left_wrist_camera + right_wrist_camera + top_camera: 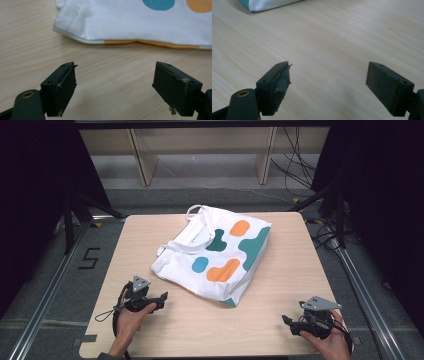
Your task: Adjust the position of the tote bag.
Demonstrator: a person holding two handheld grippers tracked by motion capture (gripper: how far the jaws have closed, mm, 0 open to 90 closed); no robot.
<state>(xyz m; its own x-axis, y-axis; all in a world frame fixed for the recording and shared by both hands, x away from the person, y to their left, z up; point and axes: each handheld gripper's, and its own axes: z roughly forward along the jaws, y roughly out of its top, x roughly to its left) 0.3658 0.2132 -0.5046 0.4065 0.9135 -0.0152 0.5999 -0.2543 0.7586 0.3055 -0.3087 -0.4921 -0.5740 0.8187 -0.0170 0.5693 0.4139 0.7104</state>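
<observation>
While the white tote bag (212, 254) lies mid-table (280, 320), my left gripper (113, 85) and right gripper (327, 86) gape wide, holding nothing.

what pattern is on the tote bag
White tote bag with orange, teal and blue blobs; clearest in the high view.

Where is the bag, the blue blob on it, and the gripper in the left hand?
bag (212, 265), high view, on white cloth near its middle.
blue blob (199, 264), high view, on the blob's centre.
left gripper (161, 300), high view, midway between its open fingertips.
</observation>
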